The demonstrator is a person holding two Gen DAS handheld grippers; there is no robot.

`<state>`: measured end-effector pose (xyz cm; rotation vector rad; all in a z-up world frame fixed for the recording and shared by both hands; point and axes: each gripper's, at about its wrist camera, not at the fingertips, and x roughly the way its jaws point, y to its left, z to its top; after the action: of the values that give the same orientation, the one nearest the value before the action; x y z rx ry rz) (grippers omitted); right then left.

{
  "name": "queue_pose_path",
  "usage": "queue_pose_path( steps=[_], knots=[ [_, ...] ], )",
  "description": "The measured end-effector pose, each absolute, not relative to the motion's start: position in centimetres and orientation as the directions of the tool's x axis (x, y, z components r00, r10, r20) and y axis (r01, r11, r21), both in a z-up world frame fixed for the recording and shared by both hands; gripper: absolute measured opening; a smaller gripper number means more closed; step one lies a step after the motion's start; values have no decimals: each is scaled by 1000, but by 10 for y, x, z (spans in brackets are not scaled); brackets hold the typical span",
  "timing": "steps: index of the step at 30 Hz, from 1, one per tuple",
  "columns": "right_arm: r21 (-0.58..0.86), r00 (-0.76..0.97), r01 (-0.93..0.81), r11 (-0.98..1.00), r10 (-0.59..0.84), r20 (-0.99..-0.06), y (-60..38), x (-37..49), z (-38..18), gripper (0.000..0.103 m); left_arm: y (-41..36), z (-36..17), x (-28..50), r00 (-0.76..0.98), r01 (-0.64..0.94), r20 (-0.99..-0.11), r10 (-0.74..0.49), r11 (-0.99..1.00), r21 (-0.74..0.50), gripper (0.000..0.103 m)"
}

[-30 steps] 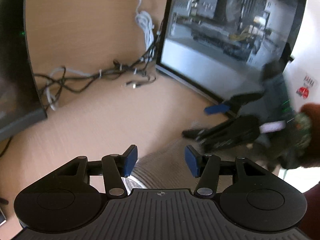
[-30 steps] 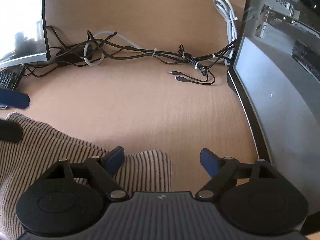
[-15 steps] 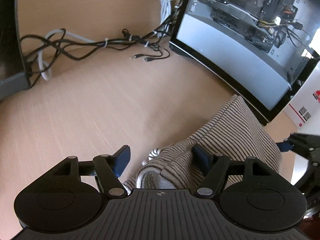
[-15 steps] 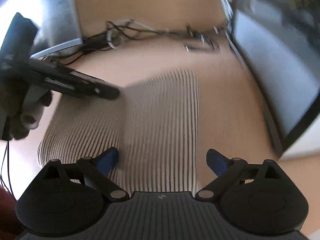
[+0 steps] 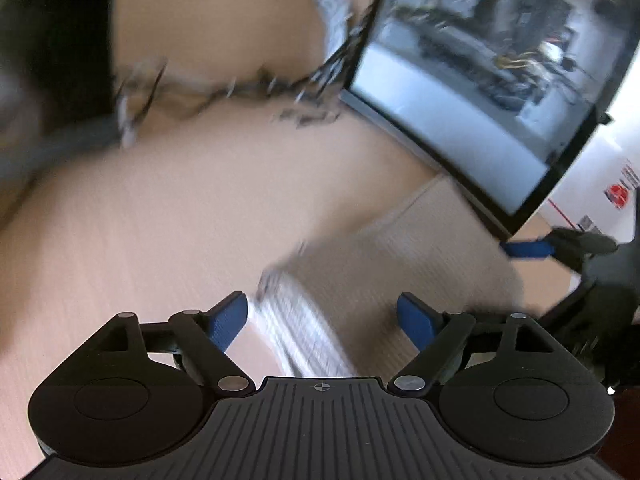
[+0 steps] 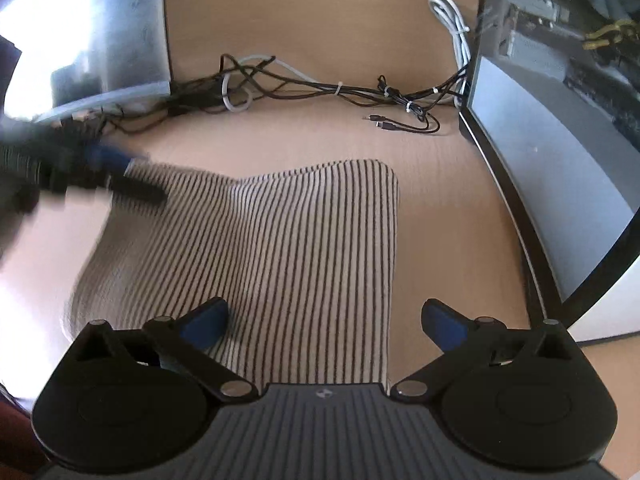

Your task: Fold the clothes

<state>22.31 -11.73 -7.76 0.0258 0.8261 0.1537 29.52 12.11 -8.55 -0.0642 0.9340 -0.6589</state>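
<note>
Where the light wooden desk point(image 6: 304, 136) runs back to a plain wooden panel, a tangle of black and white cables point(image 6: 320, 88) lies along the far edge, with loose plug ends resting on the bare wood. A glass-sided computer case point(image 6: 560, 128) stands along the right edge, its dark frame close beside the striped garment point(image 6: 280, 248), and a silvery monitor point(image 6: 92, 32) closes off the far left corner. That garment — cream with thin dark stripes — lies folded on the desk in the middle of the right wrist view, its right edge straight and its far right corner rounded, with a strip of bare wood between it and the case. Open desk shows beyond its far edge up to the cables. The right gripper point(image 6: 324, 320) hangs over the near end of the cloth with its blue pads spread wide and nothing between them. The left gripper point(image 5: 322, 316) is also spread apart and empty, poised over the garment's left edge point(image 5: 304, 332); its view is blurred, so finer detail there cannot be told. From the right wrist it appears as a dark smear point(image 6: 80, 168) at the cloth's far left corner.
</note>
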Motion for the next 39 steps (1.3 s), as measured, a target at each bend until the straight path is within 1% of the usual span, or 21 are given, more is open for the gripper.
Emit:
queue_pose_path(
  steps=[2,3,4,5,6,7,8,9,10,11,13,14,15,17,19,25,30,32,34,37,39],
  knots=[
    [145,680,-96,985,171,-713,-129,228,-71,102,128,-91,291,387,455,-705,-595,788,-415,80],
    [175,690,-77,982,179,-701,-135,231,-69,102,129,-92,289,378,443,-696,-611,779,-443,66],
    [206,700,-58,977,187,-689,-141,234,-68,97,127,-93,288,371,436,-689,-622,772,-462,49],
    [236,710,-41,971,194,-676,-148,238,-66,85,126,-90,285,369,440,-672,-642,758,-482,44],
    [255,714,-28,967,198,-672,-152,242,-66,77,125,-84,283,369,450,-648,-666,738,-502,28],
    [271,715,-17,962,201,-669,-156,247,-66,57,124,-79,280,369,460,-624,-689,718,-522,21],
    [287,717,-6,958,204,-666,-160,252,-66,41,122,-73,279,384,471,-612,-691,717,-514,22],
    [290,727,-2,957,201,-657,-161,258,-65,39,120,-67,277,408,482,-609,-680,727,-489,22],
    [278,733,-6,961,193,-652,-160,264,-64,38,119,-61,276,432,492,-605,-668,737,-463,22],
    [262,739,-11,965,185,-648,-158,271,-64,38,116,-61,278,463,495,-629,-624,771,-401,22],
    [235,737,-20,972,174,-654,-153,285,-67,38,108,-69,283,533,482,-692,-486,847,-224,21],
    [219,722,-22,975,167,-671,-148,292,-73,38,105,-75,288,545,472,-713,-441,864,-174,21],
    [198,710,-25,980,157,-687,-144,297,-79,38,104,-80,292,542,462,-727,-422,872,-162,21],
    [131,694,-42,990,123,-709,-134,300,-89,38,103,-82,294,542,452,-732,-413,878,-160,21],
    [90,703,-50,995,100,-704,-128,299,-91,38,102,-78,294,545,446,-723,-424,877,-179,22],
    [41,708,-62,997,73,-703,-123,299,-92,41,119,-60,296,540,404,-656,-527,846,-347,22],
    [33,719,-54,998,62,-692,-123,297,-94,44,119,-53,302,526,404,-658,-539,839,-364,22],
    [33,723,-52,998,60,-689,-123,297,-95,45,117,-55,304,509,403,-667,-544,835,-374,31],
    [31,725,-52,998,59,-686,-123,296,-95,47,116,-59,305,480,395,-675,-561,825,-404,55],
    [33,726,-50,998,59,-685,-124,296,-95,49,114,-68,305,446,370,-688,-572,818,-440,64],
    [33,727,-49,998,58,-684,-124,296,-95,50,113,-71,308,435,356,-691,-577,815,-457,65]
  ],
)
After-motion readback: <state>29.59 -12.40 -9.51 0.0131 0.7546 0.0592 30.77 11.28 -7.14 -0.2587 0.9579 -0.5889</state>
